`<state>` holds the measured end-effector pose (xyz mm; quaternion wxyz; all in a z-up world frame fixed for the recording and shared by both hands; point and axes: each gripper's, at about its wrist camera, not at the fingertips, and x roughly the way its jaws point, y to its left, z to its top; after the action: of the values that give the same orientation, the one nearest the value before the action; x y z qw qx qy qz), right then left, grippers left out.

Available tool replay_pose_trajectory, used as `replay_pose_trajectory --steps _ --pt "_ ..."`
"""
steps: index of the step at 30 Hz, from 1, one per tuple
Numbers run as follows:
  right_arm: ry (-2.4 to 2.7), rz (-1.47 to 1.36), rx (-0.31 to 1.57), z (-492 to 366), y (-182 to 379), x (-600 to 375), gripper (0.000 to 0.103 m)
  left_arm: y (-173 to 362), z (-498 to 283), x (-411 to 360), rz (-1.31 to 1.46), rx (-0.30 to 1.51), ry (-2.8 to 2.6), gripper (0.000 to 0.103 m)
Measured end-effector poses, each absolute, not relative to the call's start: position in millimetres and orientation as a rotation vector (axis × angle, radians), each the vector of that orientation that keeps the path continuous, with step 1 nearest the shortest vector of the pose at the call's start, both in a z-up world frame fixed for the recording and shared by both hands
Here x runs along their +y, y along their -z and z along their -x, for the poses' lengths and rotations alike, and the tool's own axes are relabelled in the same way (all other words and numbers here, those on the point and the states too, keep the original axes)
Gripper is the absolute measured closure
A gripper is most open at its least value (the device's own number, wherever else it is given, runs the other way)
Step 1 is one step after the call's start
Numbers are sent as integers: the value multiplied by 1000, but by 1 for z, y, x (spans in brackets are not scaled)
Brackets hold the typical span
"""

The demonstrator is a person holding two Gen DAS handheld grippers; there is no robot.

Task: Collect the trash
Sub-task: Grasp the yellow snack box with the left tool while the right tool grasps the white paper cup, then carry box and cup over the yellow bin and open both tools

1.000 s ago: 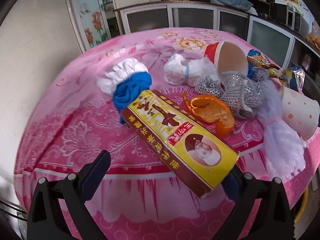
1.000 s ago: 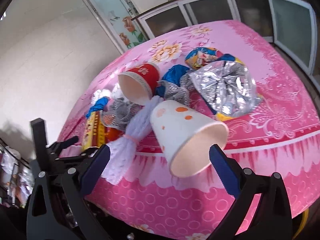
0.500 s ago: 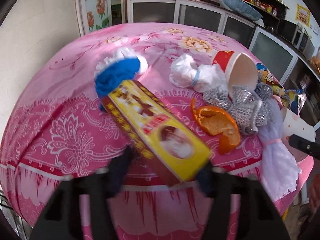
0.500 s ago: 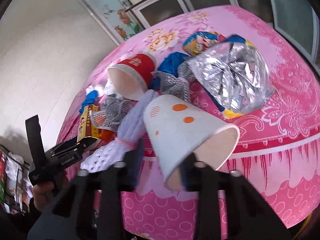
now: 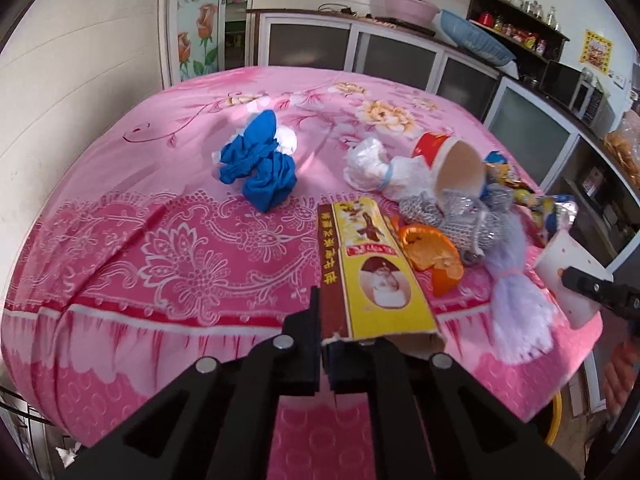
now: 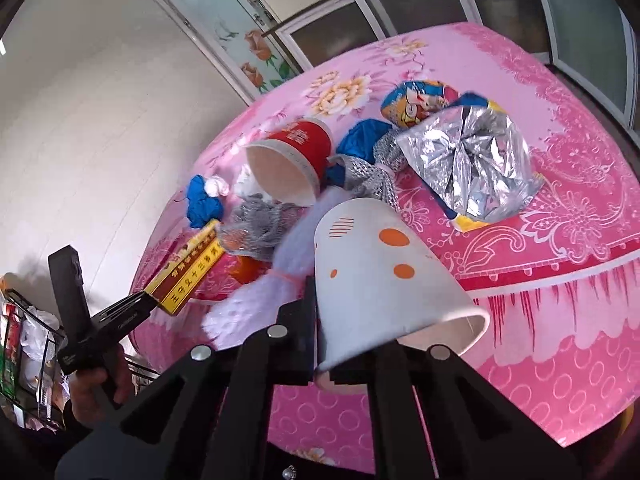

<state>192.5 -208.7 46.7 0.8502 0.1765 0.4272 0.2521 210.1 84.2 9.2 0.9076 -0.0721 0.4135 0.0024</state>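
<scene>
Both claws are clamping trash at the surface's near edge: left claw (image 5: pixel 326 354) pinching the box (image 5: pixel 370 268) by its end, right claw (image 6: pixel 320 364) squeezing the cup (image 6: pixel 384 276) rim. Thin grips, so either could be slipping or crushing on the lift.

1. White tiled wall (image 5: pixel 80 92) on the left.
2. Glass door (image 5: pixel 200 28) painted with roses.
3. Long cabinet (image 5: pixel 360 48) with frosted panels along the back; a pink basin (image 5: pixel 408 7) on top.
4. Dark shelf (image 5: pixel 516 30) holding jars.
5. Microwave (image 5: pixel 568 84) at right.
</scene>
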Motion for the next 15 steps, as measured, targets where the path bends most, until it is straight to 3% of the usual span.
replay_pose_trajectory --steps 15 --pt "-465 -384 760 -116 -95 -255 99 -68 -148 72 111 746 123 101"
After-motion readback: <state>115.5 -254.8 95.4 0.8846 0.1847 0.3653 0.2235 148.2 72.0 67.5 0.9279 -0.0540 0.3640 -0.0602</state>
